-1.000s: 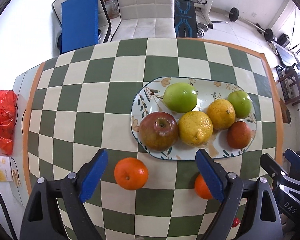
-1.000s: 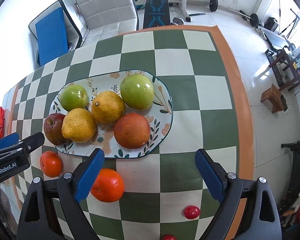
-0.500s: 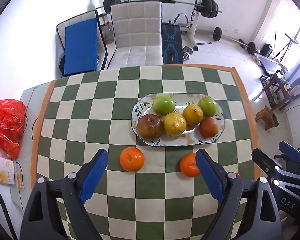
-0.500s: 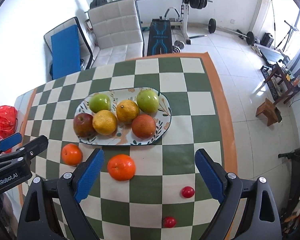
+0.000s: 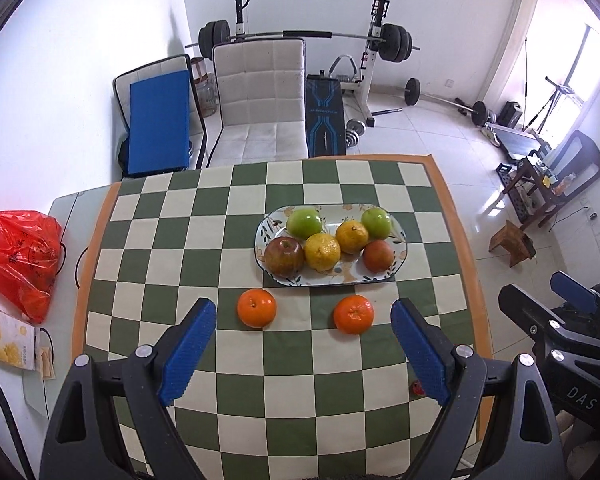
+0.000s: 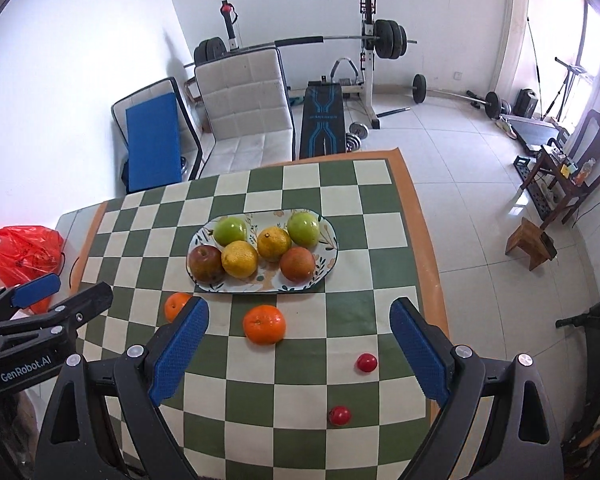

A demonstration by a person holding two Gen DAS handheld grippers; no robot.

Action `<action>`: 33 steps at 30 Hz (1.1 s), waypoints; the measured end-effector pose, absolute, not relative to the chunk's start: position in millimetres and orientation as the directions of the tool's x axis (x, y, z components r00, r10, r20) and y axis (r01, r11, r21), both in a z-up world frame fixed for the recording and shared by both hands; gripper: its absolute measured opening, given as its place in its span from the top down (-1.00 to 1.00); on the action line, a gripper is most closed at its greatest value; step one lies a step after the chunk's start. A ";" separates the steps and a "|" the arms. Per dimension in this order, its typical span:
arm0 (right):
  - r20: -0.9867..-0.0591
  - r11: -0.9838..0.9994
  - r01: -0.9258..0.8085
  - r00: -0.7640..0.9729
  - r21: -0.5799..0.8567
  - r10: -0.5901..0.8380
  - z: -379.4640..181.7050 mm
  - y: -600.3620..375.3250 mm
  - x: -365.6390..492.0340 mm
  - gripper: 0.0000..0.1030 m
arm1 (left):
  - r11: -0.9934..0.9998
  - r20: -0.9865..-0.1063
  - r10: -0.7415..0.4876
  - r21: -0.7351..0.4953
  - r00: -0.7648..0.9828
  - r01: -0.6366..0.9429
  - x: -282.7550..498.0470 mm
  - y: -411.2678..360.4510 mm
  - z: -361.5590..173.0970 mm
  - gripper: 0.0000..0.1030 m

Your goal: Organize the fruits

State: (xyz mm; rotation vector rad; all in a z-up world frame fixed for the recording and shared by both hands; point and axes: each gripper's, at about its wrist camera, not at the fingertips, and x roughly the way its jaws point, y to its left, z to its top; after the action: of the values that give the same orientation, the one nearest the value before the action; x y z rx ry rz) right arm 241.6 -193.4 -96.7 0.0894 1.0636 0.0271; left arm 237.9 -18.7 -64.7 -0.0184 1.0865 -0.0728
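An oval floral plate (image 5: 400, 254) (image 6: 330, 252) on the checkered table holds a red apple (image 5: 284, 256), two green apples, two yellow citrus fruits and a dark orange. Two tangerines lie on the cloth in front of it, one on the left (image 5: 257, 307) (image 6: 176, 306) and one on the right (image 5: 353, 314) (image 6: 264, 324). Two small red fruits (image 6: 367, 362) (image 6: 339, 415) lie nearer the right front edge. My left gripper (image 5: 302, 320) and right gripper (image 6: 298, 320) are both open and empty, held high above the table's near side.
A red plastic bag (image 5: 18, 256) and a snack box (image 5: 4, 338) sit at the table's left end. Chairs (image 5: 260, 100), a weight bench and barbells stand beyond the far edge. A wooden stool (image 5: 512, 242) stands on the floor to the right.
Both grippers have pulled up and back from the table; the plate and tangerines look smaller and farther. No fruit has moved.
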 end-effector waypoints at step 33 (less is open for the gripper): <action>-0.956 0.965 0.076 0.180 0.251 0.234 -284.1 -173.3 313.7 -1.00 | 0.968 -0.964 0.198 0.164 0.175 -0.190 300.4 67.9 -209.3 -1.00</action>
State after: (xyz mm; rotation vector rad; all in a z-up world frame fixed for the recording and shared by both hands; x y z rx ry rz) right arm 313.7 -173.3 -284.1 0.2648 1.3908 0.1132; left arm 300.4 67.9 -209.3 0.0073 1.3676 0.2748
